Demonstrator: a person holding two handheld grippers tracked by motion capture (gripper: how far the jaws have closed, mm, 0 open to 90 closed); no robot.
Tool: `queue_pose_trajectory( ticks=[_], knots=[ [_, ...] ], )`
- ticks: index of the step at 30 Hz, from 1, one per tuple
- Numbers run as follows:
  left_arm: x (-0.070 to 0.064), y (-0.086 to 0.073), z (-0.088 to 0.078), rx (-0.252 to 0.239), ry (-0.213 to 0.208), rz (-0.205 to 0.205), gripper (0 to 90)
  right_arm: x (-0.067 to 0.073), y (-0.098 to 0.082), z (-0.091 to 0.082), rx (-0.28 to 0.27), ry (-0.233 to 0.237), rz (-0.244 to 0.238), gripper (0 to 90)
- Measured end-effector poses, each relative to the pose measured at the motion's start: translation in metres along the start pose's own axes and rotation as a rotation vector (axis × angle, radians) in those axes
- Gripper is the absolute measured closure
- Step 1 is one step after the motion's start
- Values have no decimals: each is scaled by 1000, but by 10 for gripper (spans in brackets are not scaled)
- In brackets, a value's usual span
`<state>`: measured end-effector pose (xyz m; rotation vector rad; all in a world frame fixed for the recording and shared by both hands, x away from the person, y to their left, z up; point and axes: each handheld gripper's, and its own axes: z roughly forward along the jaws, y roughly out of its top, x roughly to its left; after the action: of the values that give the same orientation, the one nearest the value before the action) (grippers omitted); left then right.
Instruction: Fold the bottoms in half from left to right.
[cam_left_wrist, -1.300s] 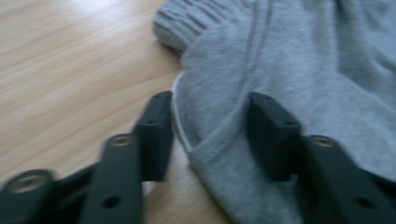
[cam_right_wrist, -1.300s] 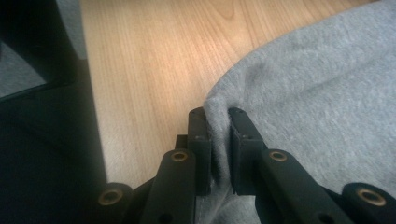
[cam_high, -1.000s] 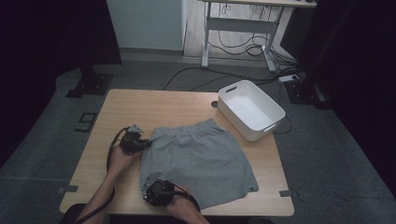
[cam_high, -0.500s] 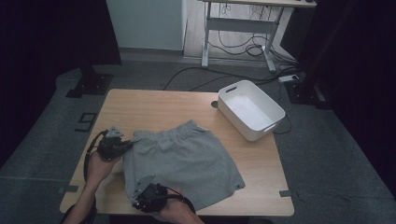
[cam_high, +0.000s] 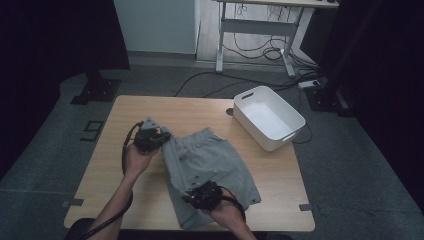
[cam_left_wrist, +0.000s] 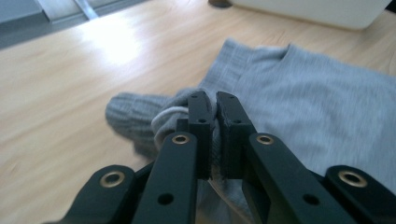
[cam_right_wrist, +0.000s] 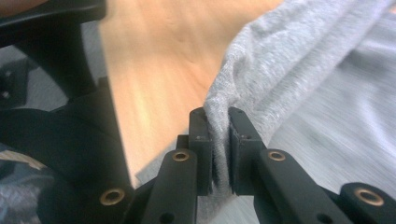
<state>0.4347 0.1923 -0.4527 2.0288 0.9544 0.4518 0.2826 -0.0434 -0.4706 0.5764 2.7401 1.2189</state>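
— Grey shorts (cam_high: 210, 165) lie on the counter (cam_high: 150, 107); left gripper (cam_left_wrist: 212, 100) is clenched on the waistband, right gripper (cam_right_wrist: 218, 116) on a side edge just ahead of it?

— Yes; carry both edges level, keep the fold taut, and avoid dragging cloth.
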Motion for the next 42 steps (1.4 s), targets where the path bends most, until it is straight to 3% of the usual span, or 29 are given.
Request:
queue_pose_trajectory(
  ticks=[3,10,21,24,26,28,31,34,37,42],
  knots=[
    [-8,10,11,-11,-5,10,843,-13,-11,-19,-24,-33,40,820],
    [-32,31,36,-22,-10,54,843,-28,-31,-52,-56,-90,84,821],
    [-73,74,77,-42,-32,158,842,-49,-57,-105,-91,-200,158,820],
    [-82,77,96,-27,-39,178,841,-58,-69,-113,-90,-225,194,819],
    [-87,75,114,2,-37,201,839,-64,-79,-115,-71,-252,214,817],
    [-90,69,131,40,-53,197,827,-71,-90,-114,-63,-265,244,814],
    [-91,60,143,54,-58,190,688,-78,-104,-108,-14,-296,274,807],
    [-91,59,136,29,-54,192,556,-83,-117,-105,24,-310,299,745],
    [-86,61,115,-6,-57,197,467,-86,-128,-111,42,-341,326,592],
    [-78,47,89,8,-70,177,318,-86,-130,-130,24,-373,359,378]
  ],
)
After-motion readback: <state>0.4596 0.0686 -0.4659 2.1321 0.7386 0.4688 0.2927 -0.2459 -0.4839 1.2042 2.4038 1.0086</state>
